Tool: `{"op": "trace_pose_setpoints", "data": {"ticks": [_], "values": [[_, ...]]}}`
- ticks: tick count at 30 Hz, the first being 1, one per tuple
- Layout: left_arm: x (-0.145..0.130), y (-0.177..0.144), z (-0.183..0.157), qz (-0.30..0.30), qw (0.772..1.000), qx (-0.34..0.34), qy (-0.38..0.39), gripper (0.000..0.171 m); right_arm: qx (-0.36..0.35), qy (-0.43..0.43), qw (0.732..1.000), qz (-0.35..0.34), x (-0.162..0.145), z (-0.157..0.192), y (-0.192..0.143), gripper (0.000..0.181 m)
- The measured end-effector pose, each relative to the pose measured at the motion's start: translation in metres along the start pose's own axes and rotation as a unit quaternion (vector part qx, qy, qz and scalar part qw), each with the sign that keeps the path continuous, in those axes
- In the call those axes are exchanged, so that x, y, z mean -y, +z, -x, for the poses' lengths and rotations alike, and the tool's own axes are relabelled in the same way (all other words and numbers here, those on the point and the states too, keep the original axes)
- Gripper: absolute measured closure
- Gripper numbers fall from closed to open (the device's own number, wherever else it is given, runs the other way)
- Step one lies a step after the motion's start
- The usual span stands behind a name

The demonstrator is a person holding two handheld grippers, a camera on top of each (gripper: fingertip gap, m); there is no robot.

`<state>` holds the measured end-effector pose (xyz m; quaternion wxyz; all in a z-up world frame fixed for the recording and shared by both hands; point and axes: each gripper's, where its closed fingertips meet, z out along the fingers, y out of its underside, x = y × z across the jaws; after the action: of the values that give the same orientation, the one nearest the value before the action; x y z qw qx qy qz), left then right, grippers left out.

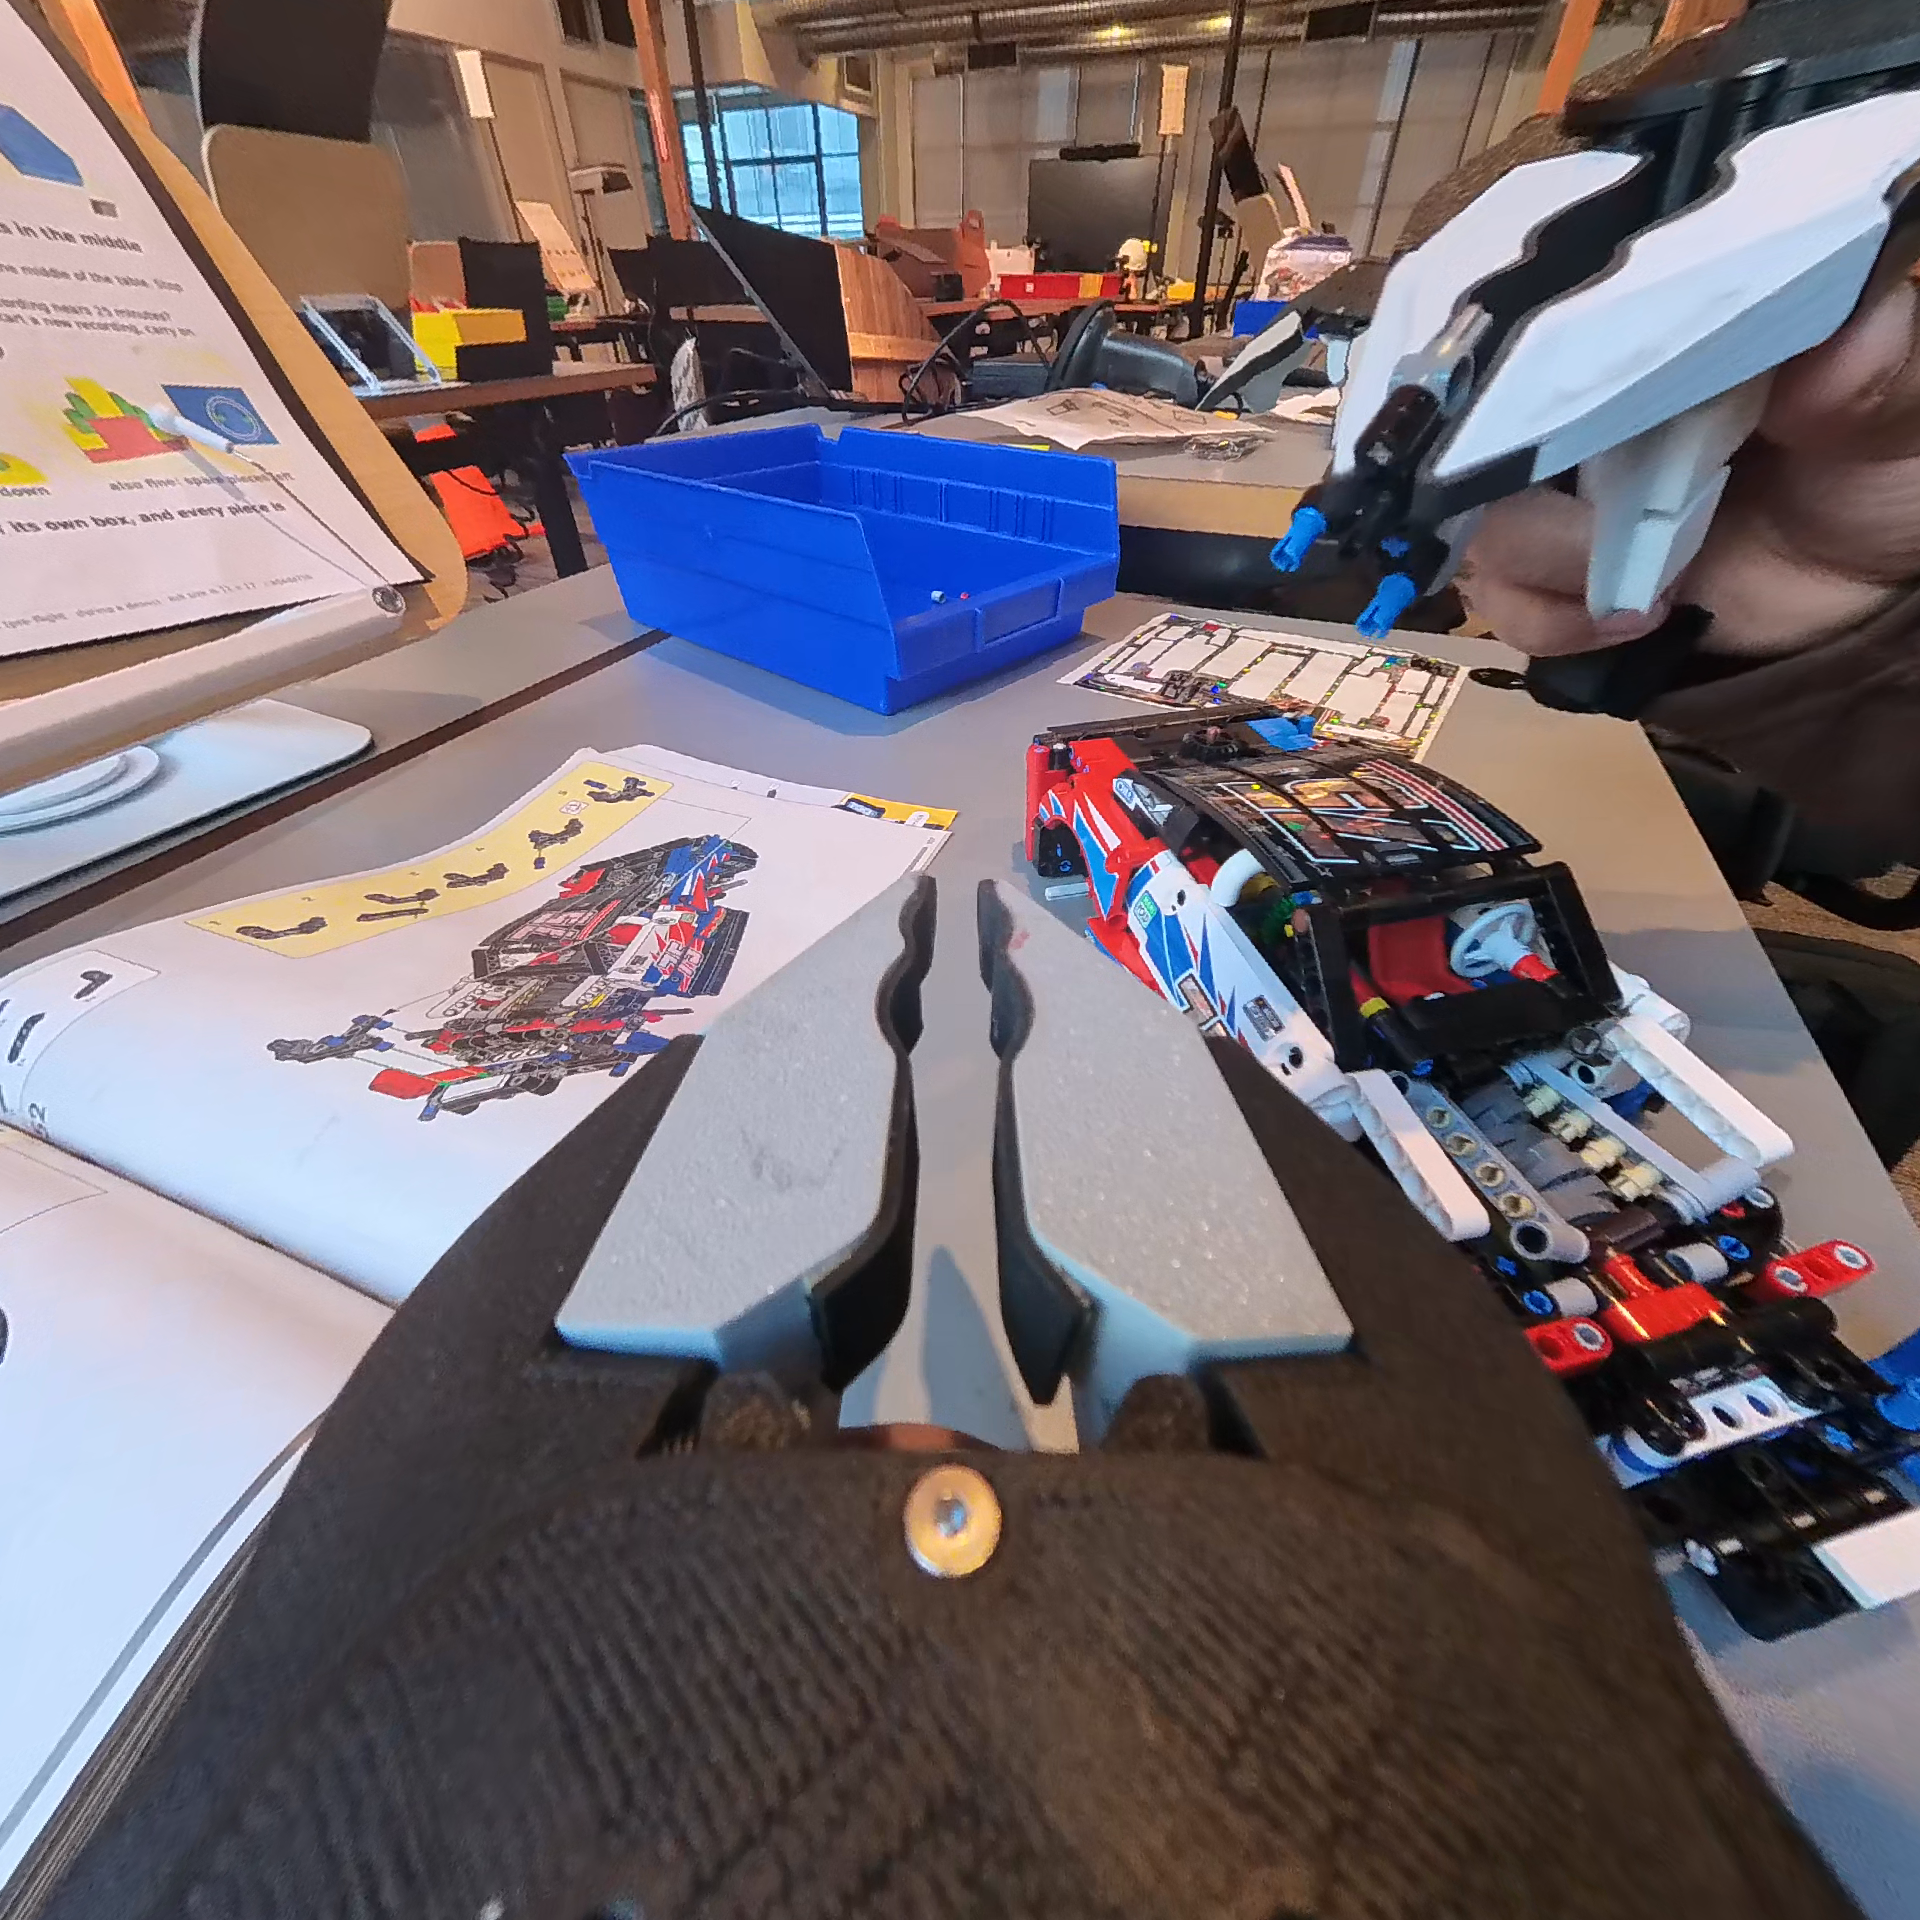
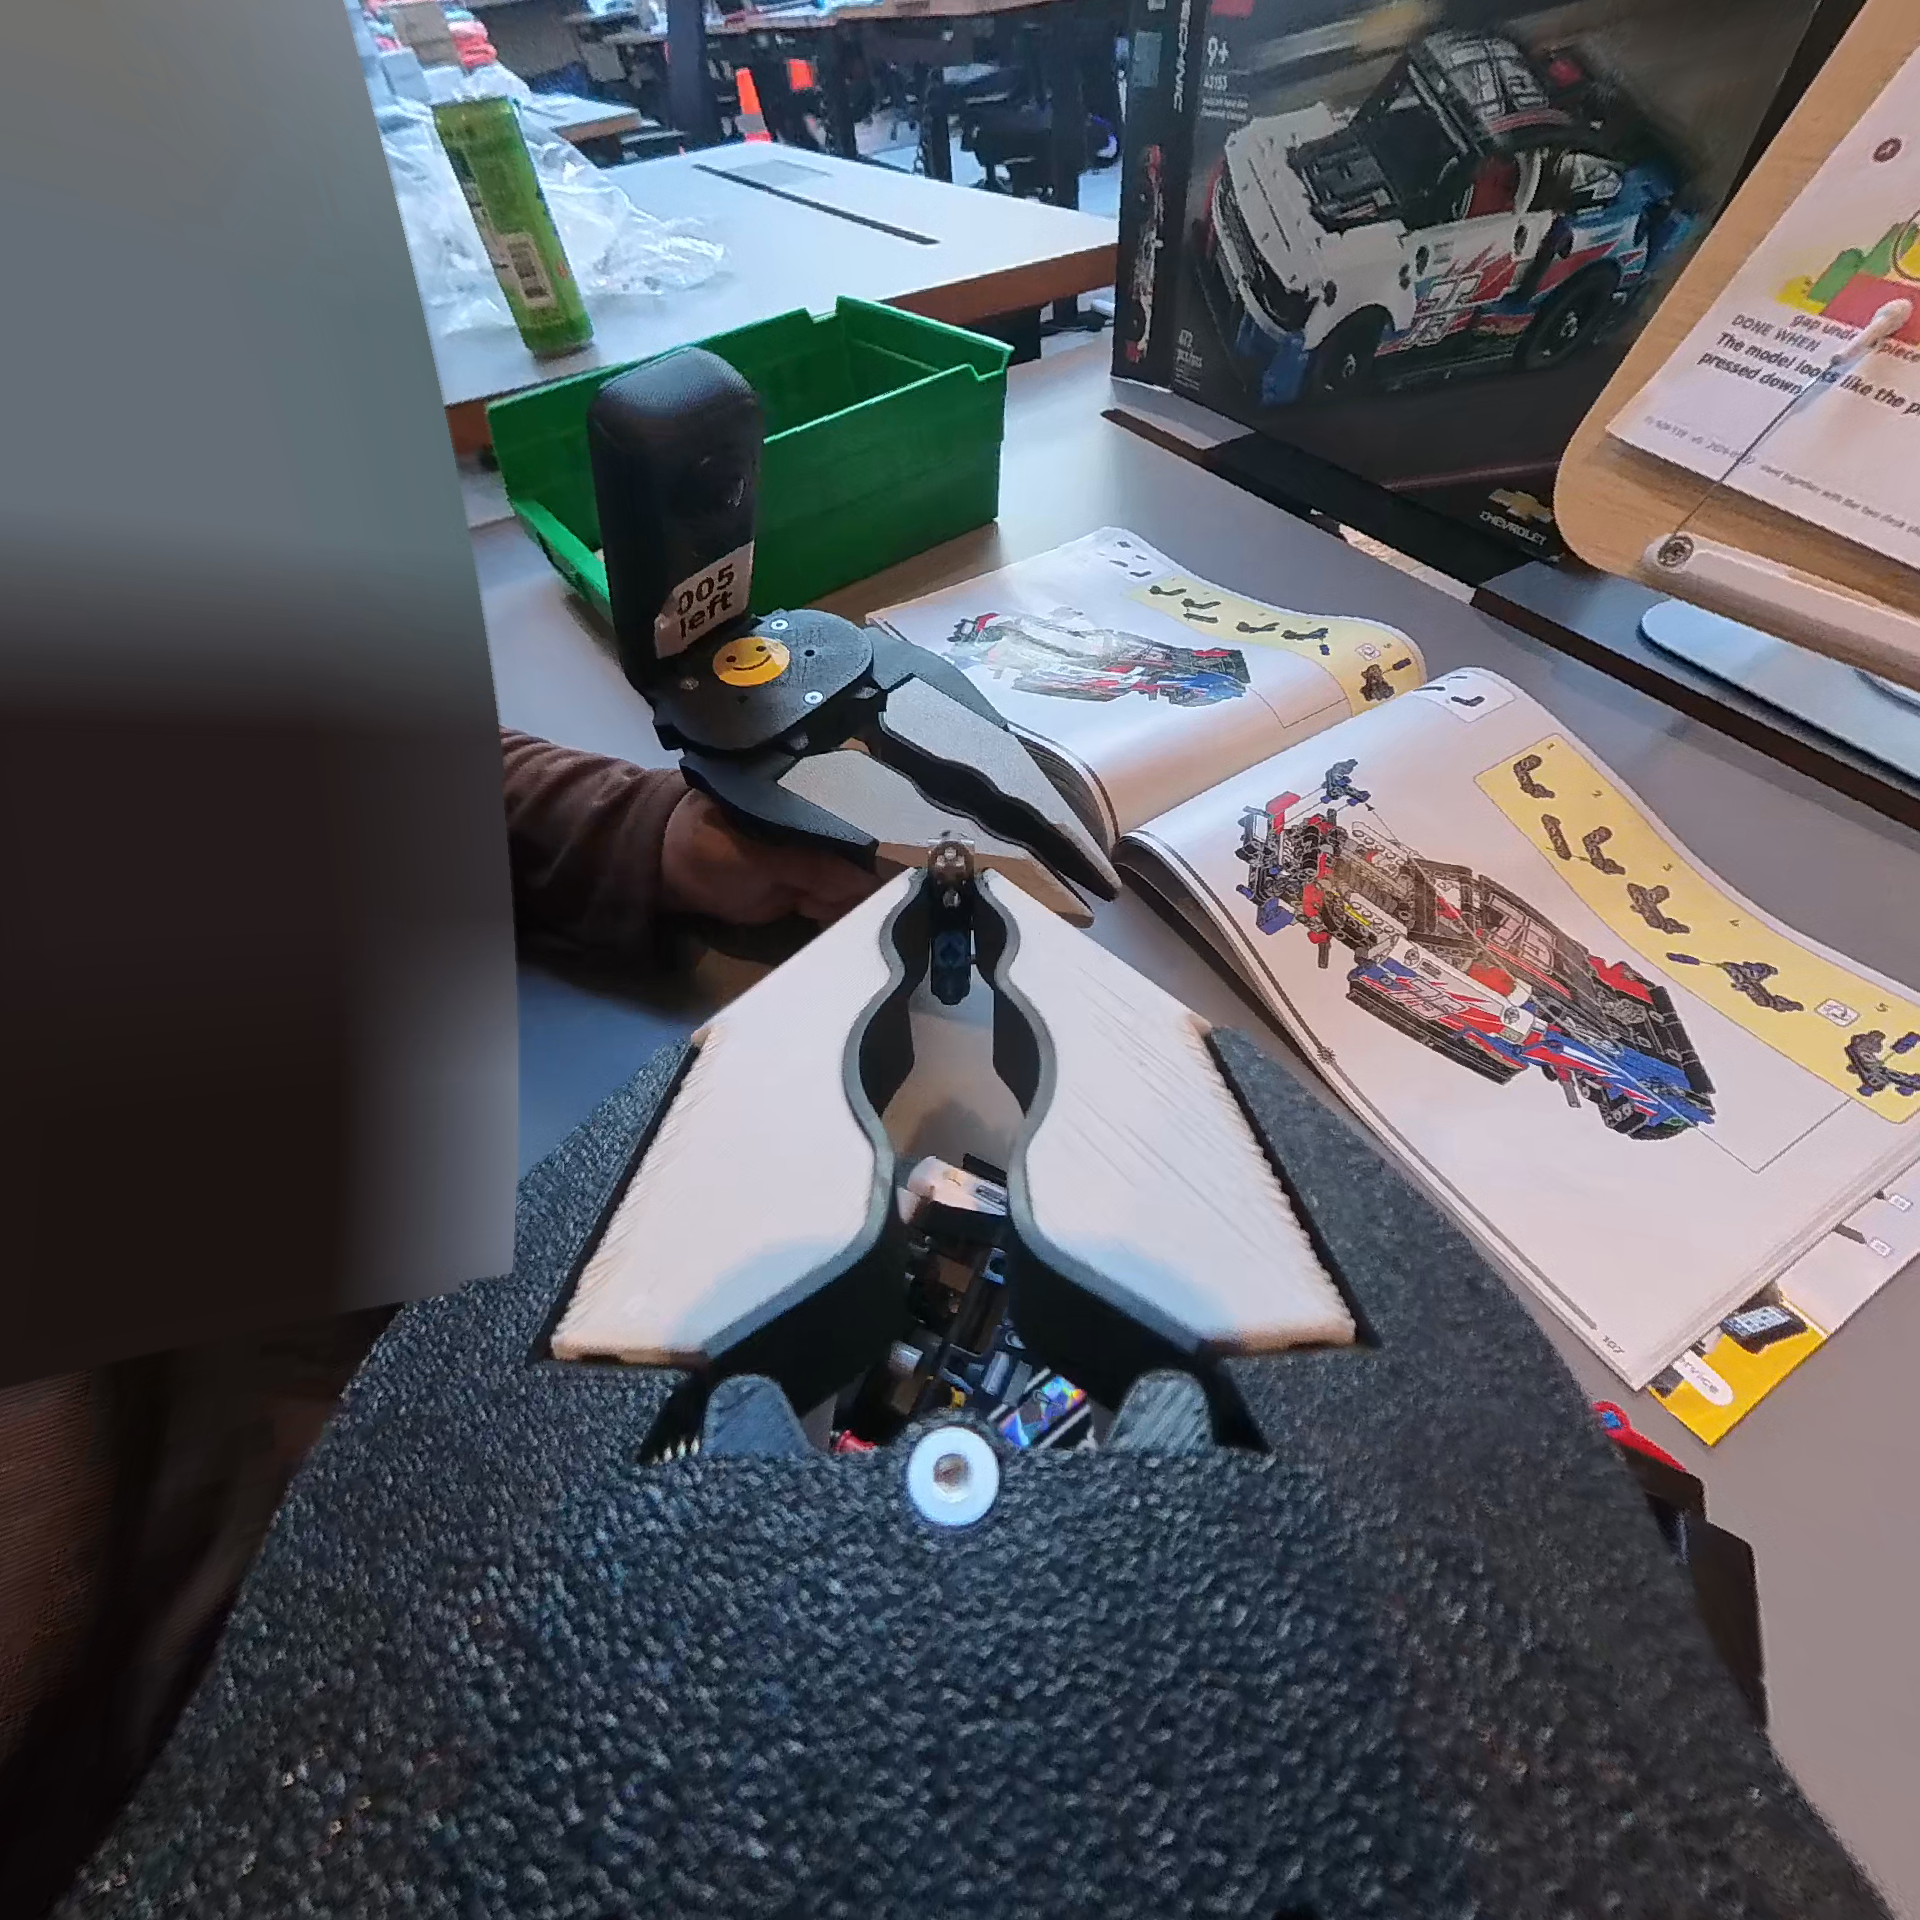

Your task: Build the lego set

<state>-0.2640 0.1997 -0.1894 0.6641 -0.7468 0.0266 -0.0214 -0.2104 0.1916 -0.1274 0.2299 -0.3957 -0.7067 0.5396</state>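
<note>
- The lego car, a partly built red, white, blue and black plastic racing model with a sticker-covered black roof, lies on the grey tabletop along its right edge; its open front frame of white beams and red connectors points toward our near side.
- Our left gripper, grey fingers with black inner pads, sits low over the tabletop just left of the car, its fingertips a narrow gap apart and holding nothing.
- Our right gripper, white-fingered with black pads, hangs in the air above the far end of the car, clamped on a small black lego piece with blue pins sticking out below the tips.
- In the right wrist view the same piece shows pinched between the tips of our right gripper, with the left gripper just beyond it.
- The open white instruction booklet with printed car diagrams lies on the left part of the tabletop, beside our left gripper.
- A blue plastic bin stands near the far edge, and a flat sticker sheet lies between it and the car.
- A green plastic bin stands past the booklet in the right wrist view, and the dark product box picturing the car stands upright at the tabletop's edge.
</note>
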Motion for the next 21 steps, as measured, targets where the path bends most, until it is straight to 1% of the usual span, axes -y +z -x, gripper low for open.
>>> {"op": "trace_pose_setpoints", "data": {"ticks": [7,14,17,21], "values": [[-0.001,0.001,-0.001,0.003,1.000,0.000,0.005,0.167,0.009,0.008,1.000,0.024,-0.005,0.008,0.006,0.174],[-0.004,0.002,0.001,0.017,1.000,-0.001,0.001,0.166,-0.008,0.016,0.997,0.076,-0.023,0.009,0.009,0.174],[-0.005,0.004,0.002,0.021,1.000,-0.002,-0.004,0.166,-0.022,0.033,0.996,0.080,-0.029,0.007,0.006,0.174],[-0.006,0.005,0.001,0.026,1.000,-0.004,-0.003,0.165,-0.020,0.061,0.995,0.072,-0.032,0.019,0.004,0.174]]}}
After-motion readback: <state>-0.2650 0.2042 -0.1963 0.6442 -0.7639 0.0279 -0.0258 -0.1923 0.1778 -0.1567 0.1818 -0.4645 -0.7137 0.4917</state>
